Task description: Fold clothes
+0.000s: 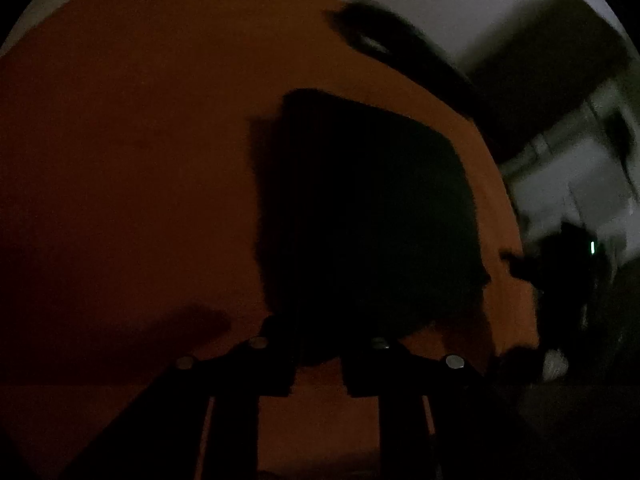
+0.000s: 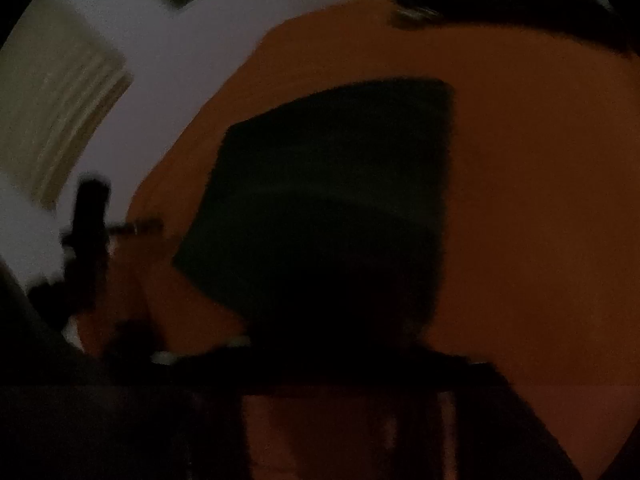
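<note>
A dark green folded cloth (image 1: 364, 208) lies flat on an orange table (image 1: 132, 160), a rough rectangle near the table's right edge in the left wrist view. The left gripper (image 1: 318, 364) hovers just before the cloth's near edge, its fingers spread with bare orange showing between them, holding nothing. The right gripper (image 1: 560, 276) shows at the table's right edge, blurred. Its own view is too dark and smeared to tell whether its jaws are apart or together. At the far edge of the table lies a dark bundle (image 1: 376, 36), well apart from the cloth. Beyond the table is pale floor (image 2: 160, 40) and a ribbed beige mat (image 2: 60, 104).
</note>
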The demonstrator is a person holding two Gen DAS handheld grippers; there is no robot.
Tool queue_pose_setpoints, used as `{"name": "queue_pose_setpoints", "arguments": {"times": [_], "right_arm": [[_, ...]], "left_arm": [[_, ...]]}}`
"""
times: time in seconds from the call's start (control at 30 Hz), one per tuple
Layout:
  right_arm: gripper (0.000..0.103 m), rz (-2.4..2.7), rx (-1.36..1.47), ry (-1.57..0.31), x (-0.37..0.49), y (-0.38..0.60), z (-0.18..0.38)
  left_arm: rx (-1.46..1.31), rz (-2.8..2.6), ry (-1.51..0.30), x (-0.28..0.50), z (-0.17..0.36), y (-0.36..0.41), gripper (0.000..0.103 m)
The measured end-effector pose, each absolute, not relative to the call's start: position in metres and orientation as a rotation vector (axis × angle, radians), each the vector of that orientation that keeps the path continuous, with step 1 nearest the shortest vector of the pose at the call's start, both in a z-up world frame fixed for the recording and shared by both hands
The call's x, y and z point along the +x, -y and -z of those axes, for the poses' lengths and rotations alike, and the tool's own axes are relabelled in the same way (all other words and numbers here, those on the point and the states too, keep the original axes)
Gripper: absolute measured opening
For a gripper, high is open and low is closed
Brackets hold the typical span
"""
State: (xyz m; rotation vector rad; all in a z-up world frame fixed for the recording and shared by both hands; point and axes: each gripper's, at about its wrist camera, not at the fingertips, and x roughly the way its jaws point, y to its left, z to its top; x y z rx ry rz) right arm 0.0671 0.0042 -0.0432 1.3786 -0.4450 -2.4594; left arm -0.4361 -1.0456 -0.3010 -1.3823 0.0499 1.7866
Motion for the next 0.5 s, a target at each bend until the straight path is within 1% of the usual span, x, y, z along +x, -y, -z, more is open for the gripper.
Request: {"name": "queue_pose_setpoints", "arguments": {"times": [0.03,0.1,0.13,0.17,0.2,0.27,0.3,0.4,0.47,0.5], "right_arm": [[0.059,2.488,1.379,0.326,0.066,0.008,0.047],[0.059,2.533,1.380,0.090,0.063,0.030,0.055],[0.059,2.547,1.399,-0.004,0.059,0.037,0.062],[0.059,2.557,1.430,-0.055,0.059,0.041,0.068],[0.057,2.571,1.464,-0.061,0.062,0.037,0.071],[0.044,2.594,1.529,-0.073,0.070,0.030,0.078],[0.037,2.595,1.545,-0.089,0.075,0.030,0.082],[0.030,2.601,1.461,-0.212,0.085,0.041,0.076],[0.030,2.601,1.381,-0.292,0.091,0.051,0.069],[0.030,2.599,1.341,-0.332,0.094,0.056,0.065]], "left_arm": [[-1.358,-1.771,-0.103,-0.435,0.301,1.046,0.025],[-1.321,-1.770,-0.214,-0.417,0.308,0.987,0.026],[-1.324,-1.768,-0.241,-0.410,0.318,0.974,0.026],[-1.338,-1.787,-0.232,-0.407,0.329,0.967,0.026],[-1.351,-1.805,-0.223,-0.404,0.340,0.961,0.025],[-1.340,-1.852,-0.180,-0.389,0.342,0.952,0.024],[-1.324,-1.864,-0.164,-0.387,0.340,0.961,0.023],[-1.293,-1.869,-0.267,-0.382,0.318,0.973,0.023],[-1.205,-1.860,-0.379,-0.379,0.295,0.976,0.024],[-1.187,-1.853,-0.388,-0.376,0.293,0.964,0.025]]}}
